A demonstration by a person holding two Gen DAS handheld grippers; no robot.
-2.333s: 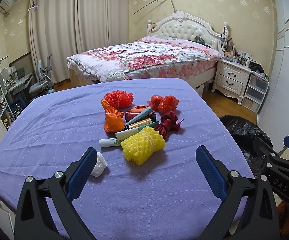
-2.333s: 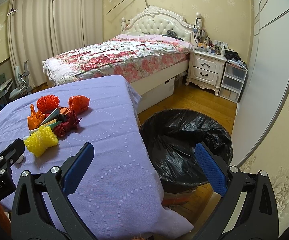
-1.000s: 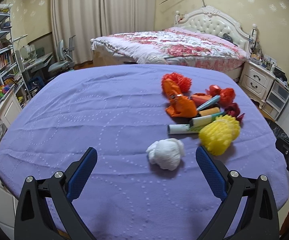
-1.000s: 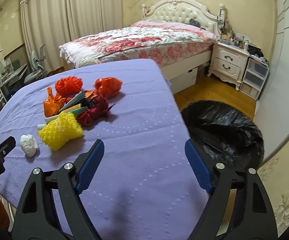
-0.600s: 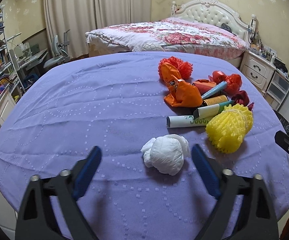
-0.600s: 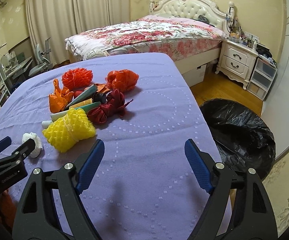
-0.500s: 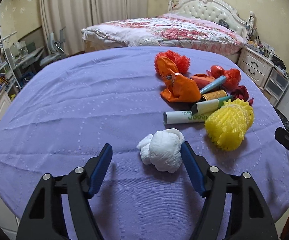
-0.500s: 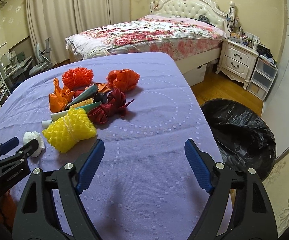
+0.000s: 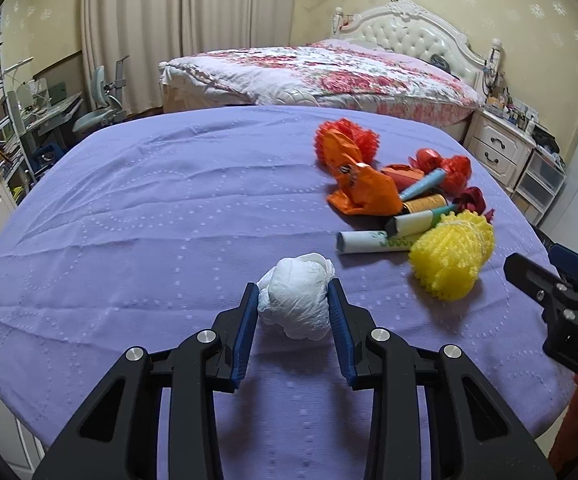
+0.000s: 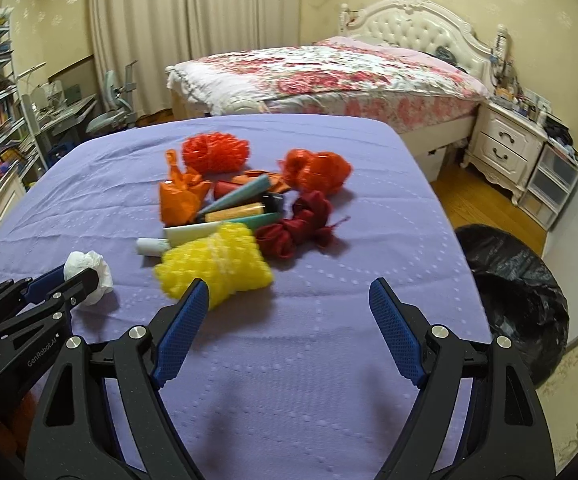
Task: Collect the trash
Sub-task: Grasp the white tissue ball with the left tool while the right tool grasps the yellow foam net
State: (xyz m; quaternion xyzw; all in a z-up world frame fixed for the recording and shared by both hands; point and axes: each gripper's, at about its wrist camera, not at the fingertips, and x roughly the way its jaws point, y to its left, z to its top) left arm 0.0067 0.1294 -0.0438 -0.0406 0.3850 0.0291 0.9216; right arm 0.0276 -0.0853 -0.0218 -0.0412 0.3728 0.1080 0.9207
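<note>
The left gripper (image 9: pixel 293 304) has just been closing, and its blue pads now pinch the white wad (image 9: pixel 297 300) where it lies on the purple table (image 9: pixel 149 208), near the front edge. The wad looks soft and loosely crumpled, so it may slip out or unravel on lifting. The right gripper (image 10: pixel 289 316) hangs spread and empty, just before the yellow mesh ball (image 10: pixel 215 262). The black-lined bin (image 10: pixel 517 296) stands on the floor beyond the table's right edge. The right gripper sits between wad and bin, so the carry could clip it.
</note>
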